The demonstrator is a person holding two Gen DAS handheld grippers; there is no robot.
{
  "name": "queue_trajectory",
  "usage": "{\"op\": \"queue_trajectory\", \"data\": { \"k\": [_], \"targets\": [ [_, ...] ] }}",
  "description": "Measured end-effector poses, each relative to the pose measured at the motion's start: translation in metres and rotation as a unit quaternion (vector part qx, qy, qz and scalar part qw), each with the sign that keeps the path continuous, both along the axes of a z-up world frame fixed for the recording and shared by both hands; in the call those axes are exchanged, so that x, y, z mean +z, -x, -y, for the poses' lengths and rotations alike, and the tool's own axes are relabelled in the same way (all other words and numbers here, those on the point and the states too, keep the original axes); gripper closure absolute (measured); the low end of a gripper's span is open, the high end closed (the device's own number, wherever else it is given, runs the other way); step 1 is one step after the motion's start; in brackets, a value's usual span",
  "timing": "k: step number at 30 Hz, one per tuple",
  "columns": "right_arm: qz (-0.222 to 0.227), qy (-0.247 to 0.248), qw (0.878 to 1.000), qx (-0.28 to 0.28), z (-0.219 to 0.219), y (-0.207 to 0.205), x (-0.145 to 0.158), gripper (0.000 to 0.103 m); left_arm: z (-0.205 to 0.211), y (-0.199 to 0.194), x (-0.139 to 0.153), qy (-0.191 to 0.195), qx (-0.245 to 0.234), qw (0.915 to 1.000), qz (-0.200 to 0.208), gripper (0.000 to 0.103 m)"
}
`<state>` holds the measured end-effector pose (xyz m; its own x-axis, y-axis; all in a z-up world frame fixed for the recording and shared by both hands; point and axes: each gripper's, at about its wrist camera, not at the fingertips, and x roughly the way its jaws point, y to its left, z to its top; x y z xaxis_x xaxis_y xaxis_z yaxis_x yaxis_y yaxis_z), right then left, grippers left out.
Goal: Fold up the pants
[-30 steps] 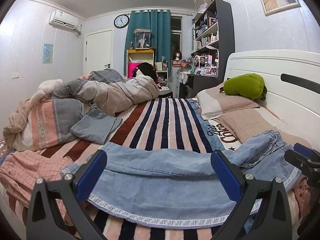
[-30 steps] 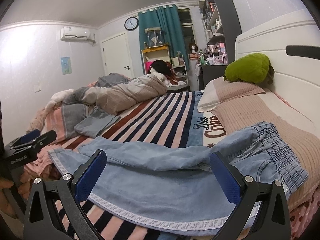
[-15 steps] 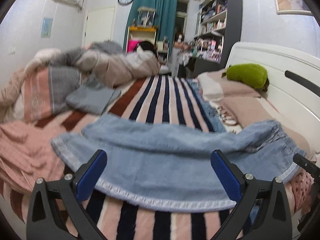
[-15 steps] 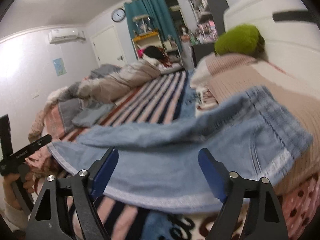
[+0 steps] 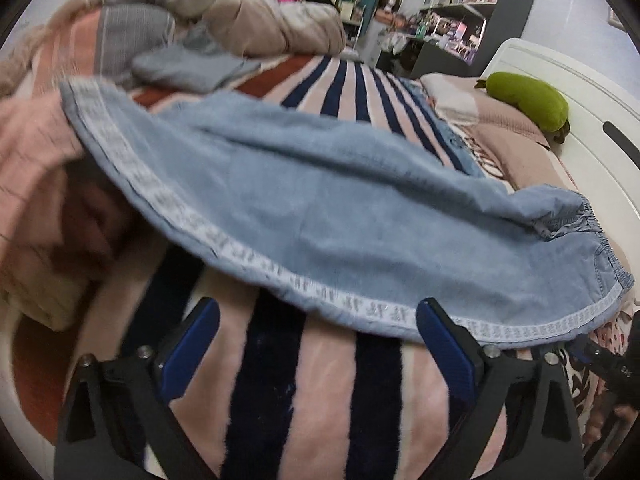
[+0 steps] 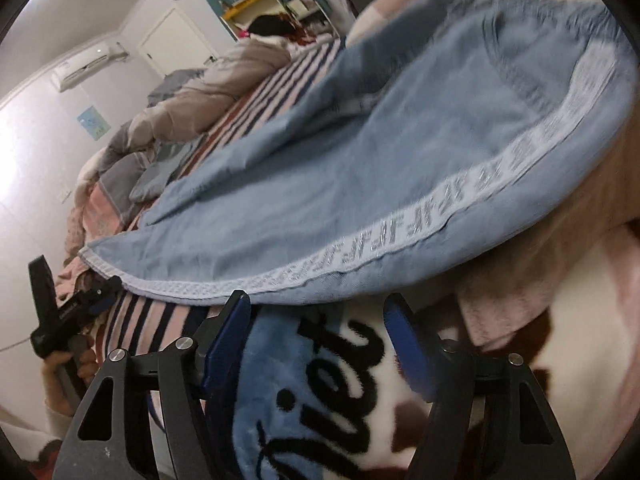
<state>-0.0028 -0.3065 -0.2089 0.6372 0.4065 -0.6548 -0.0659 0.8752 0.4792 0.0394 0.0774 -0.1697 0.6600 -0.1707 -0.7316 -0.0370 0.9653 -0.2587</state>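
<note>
Light blue denim pants with a white patterned side stripe lie spread across the striped blanket, waistband to the right. My left gripper hovers low over the blanket. Its jaws are wide and closing, and the stripe edge of the pants lies just at its fingertips, unpressed. In the right wrist view the pants fill the frame. My right gripper sits just below their stripe edge with its jaws half narrowed and closing. Only the blanket's lettering shows between them. Each gripper shows at the other view's edge.
A green plush rests on pillows by the white headboard. A heaped duvet and a folded grey cloth lie beyond the pants. A pink checked garment is bunched at the left. Shelves stand at the back.
Both grippers have dropped and tipped down towards the near stripe edge of the pants, which now fills both views. The right jaws have narrowed; the left jaws only slightly.
</note>
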Motion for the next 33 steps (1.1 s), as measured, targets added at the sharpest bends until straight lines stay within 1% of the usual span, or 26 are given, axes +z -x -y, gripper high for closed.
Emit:
{"op": "queue_trajectory", "data": {
  "k": [3,4,5,9,10,11,12,13,14,15,16,17,20,22,26,28,33],
  "targets": [
    [0.007,-0.002,1.000,-0.004,-0.003,-0.005,0.001,0.038,-0.004,-0.007,-0.010,0.015,0.004,0.9998,-0.012,0.007],
    [0.010,-0.007,1.000,-0.006,-0.003,-0.008,0.002,0.040,-0.005,-0.010,-0.012,0.020,0.005,0.9997,-0.014,0.008],
    [0.011,-0.011,1.000,-0.009,-0.003,-0.011,0.003,0.043,-0.007,-0.013,-0.014,0.024,0.007,0.9996,-0.014,0.011],
    [0.011,-0.020,0.999,-0.028,0.003,-0.024,0.005,0.048,-0.014,-0.027,-0.014,0.034,0.016,0.9993,-0.005,0.020],
    [0.012,-0.017,0.999,-0.034,0.003,-0.026,0.005,0.052,-0.016,-0.032,-0.014,0.036,0.021,0.9991,-0.003,0.024],
    [0.014,-0.014,0.999,-0.042,0.004,-0.029,0.006,0.058,-0.018,-0.035,-0.014,0.035,0.027,0.9990,-0.002,0.030],
    [0.016,-0.011,0.999,-0.048,0.005,-0.031,0.007,0.061,-0.019,-0.039,-0.015,0.033,0.033,0.9989,0.000,0.035],
    [0.017,-0.007,0.998,-0.054,0.005,-0.032,0.008,0.070,-0.020,-0.044,-0.016,0.029,0.039,0.9988,0.000,0.046],
    [0.017,-0.001,0.998,-0.061,0.005,-0.034,0.009,0.084,-0.020,-0.046,-0.016,0.025,0.043,0.9988,-0.001,0.062],
    [0.019,0.013,0.997,-0.071,0.005,-0.036,0.011,0.091,-0.020,-0.048,-0.016,0.019,0.048,0.9987,-0.001,0.072],
    [0.023,0.023,0.997,-0.077,0.005,-0.036,0.014,0.098,-0.021,-0.049,-0.015,0.018,0.051,0.9985,-0.001,0.088],
    [0.028,0.025,0.996,-0.077,0.005,-0.037,0.016,0.099,-0.022,-0.048,-0.013,0.024,0.048,0.9985,0.002,0.097],
    [0.057,0.019,0.996,-0.073,0.005,-0.032,0.028,0.101,-0.022,-0.042,-0.003,0.008,0.044,0.9989,0.014,0.101],
    [0.077,0.020,0.994,-0.069,0.005,-0.026,0.038,0.102,-0.026,-0.036,0.006,0.014,0.044,0.9986,0.024,0.101],
    [0.110,0.023,0.992,-0.063,0.002,-0.013,0.056,0.103,-0.031,-0.019,0.027,0.013,0.045,0.9978,0.046,0.101],
    [0.121,0.028,0.990,-0.060,0.000,-0.005,0.065,0.103,-0.033,-0.012,0.034,0.011,0.046,0.9974,0.054,0.101],
    [0.134,0.031,0.989,-0.055,-0.005,0.009,0.075,0.103,-0.035,0.008,0.053,0.003,0.042,0.9961,0.077,0.101]
  ]
}}
